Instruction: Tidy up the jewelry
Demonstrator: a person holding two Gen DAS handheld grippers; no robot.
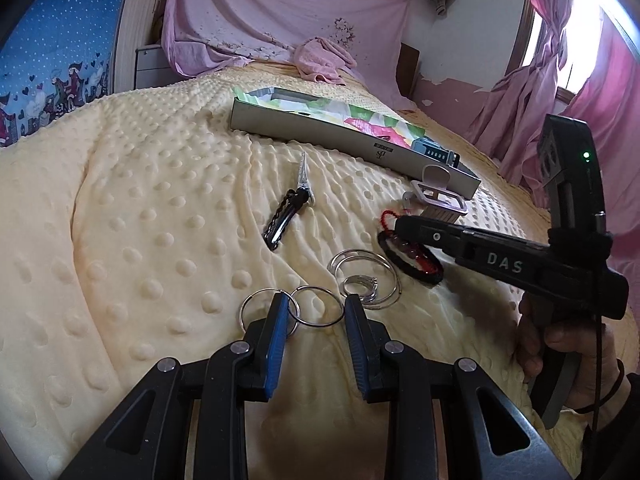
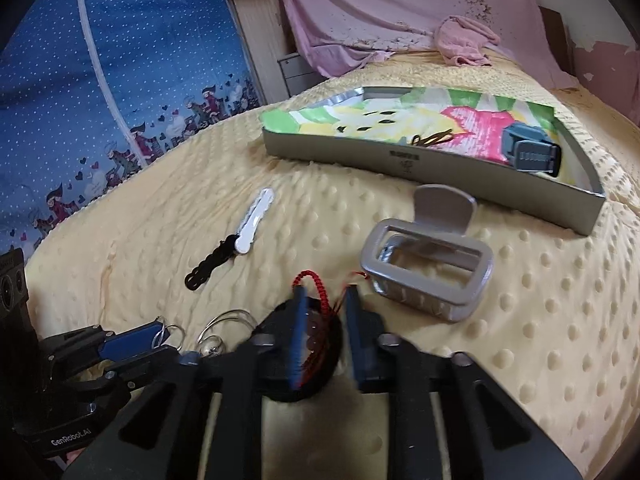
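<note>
A red and black beaded bracelet (image 1: 416, 258) lies on the cream dotted blanket (image 1: 140, 220). My right gripper (image 2: 326, 300) is shut on it, its red cord (image 2: 316, 284) running between the blue pads; the picture there is blurred. From the left wrist view the right gripper (image 1: 400, 226) reaches in from the right onto the bracelet's far end. My left gripper (image 1: 316, 300) rests low on the blanket with its jaws apart. One linked silver ring (image 1: 318, 306) lies between its fingers, a second (image 1: 256, 308) just outside the left finger. Silver hoops (image 1: 364, 280) lie between both grippers.
A grey box (image 2: 440, 160) lined with coloured paper lies behind, holding a blue-grey clip (image 2: 528, 152) and brown pins (image 2: 434, 138). A grey claw clip (image 2: 428, 264) sits before it. A black and white hair clip (image 2: 232, 248) lies to the left. A person's hand (image 1: 560, 344) holds the right gripper.
</note>
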